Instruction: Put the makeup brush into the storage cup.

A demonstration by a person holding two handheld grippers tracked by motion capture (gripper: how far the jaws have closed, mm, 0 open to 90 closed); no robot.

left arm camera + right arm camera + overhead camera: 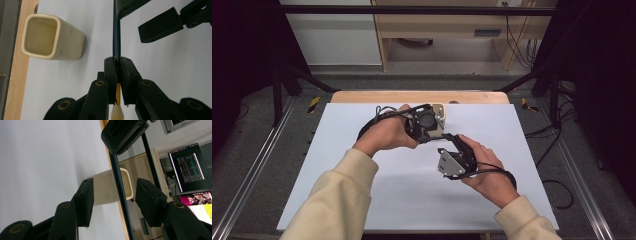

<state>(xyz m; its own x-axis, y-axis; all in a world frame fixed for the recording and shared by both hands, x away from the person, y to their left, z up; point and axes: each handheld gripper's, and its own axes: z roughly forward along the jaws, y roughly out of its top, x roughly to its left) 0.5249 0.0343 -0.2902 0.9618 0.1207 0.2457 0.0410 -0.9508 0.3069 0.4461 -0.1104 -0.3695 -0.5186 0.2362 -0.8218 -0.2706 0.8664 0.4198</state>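
A thin paintbrush with a dark blue handle, a yellow ferrule and a white tuft is clamped in my left gripper, which is shut on it. In the right gripper view the same handle runs between the jaws of my right gripper, which stands open with neither pad touching it. A cream square cup stands on the white sheet just beyond; I also see the cup behind the right jaws. From above, the left gripper and right gripper meet mid-table, near the cup.
The white sheet covers a wooden table whose far edge lies just behind the cup. Metal frame rails run along both sides. Cables lie on the floor at right. Monitors stand beyond the table.
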